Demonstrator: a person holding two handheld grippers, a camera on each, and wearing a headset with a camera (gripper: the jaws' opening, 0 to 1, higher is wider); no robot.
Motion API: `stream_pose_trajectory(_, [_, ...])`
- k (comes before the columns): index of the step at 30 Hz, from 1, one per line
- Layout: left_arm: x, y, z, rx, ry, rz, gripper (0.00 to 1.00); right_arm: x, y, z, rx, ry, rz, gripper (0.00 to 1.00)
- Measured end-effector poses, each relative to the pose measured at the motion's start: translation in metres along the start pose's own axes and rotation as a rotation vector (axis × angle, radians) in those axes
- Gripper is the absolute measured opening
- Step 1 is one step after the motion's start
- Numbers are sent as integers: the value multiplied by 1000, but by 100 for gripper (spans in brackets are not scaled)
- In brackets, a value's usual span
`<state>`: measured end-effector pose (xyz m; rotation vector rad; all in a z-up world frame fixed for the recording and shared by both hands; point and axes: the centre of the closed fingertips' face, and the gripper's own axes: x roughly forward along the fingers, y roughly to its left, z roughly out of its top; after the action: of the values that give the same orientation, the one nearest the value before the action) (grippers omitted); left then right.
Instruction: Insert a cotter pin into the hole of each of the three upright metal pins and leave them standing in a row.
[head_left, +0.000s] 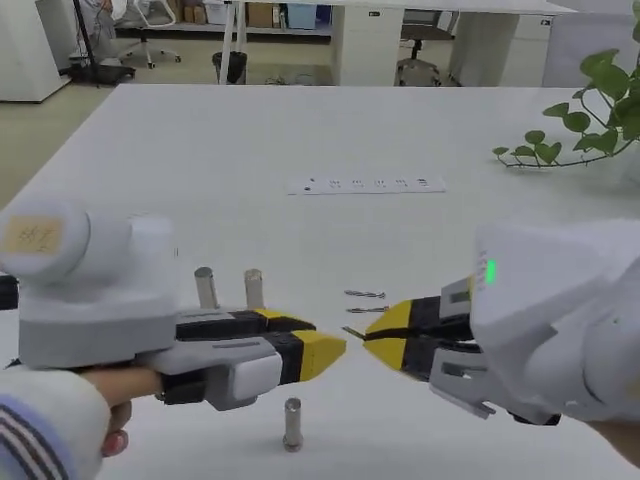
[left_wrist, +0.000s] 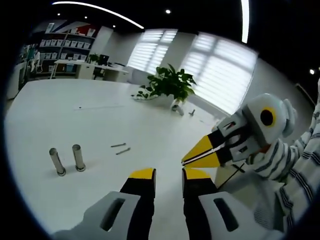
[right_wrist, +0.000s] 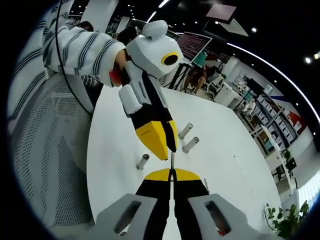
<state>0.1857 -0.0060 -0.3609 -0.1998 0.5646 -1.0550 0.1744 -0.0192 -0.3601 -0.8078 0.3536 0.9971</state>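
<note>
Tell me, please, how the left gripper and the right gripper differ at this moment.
The left gripper is open, its jaws apart; the right gripper is shut. The left gripper holds nothing, while the right gripper clamps a thin cotter pin that sticks out forward. Both have yellow tips and face each other over the white table.

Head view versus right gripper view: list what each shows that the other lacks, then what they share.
Head view: two loose cotter pins and a white socket strip on the table. Right gripper view: a mesh surface beside the table. Both: the three upright metal pins, the open left gripper, and the right gripper shut on a cotter pin.
</note>
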Motion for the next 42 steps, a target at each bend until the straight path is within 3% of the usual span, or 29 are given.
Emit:
stream_pose_trajectory(20, [5,-15,-7,-50,37,-63,0,1,7,0,-33,16,19,0])
stream_pose_trajectory(25, [4,-17,-6,-72,23,-71,0,2,11,-2,-42,23,25,0])
stream_pose_trajectory(37, [3,-18,-11,-112,52,-73,0,3,16,1,-40,13,38,0])
stream_pose_trajectory(42, [2,-20,-7,-36,38,-61,0,2,14,2,-56,0,34,0])
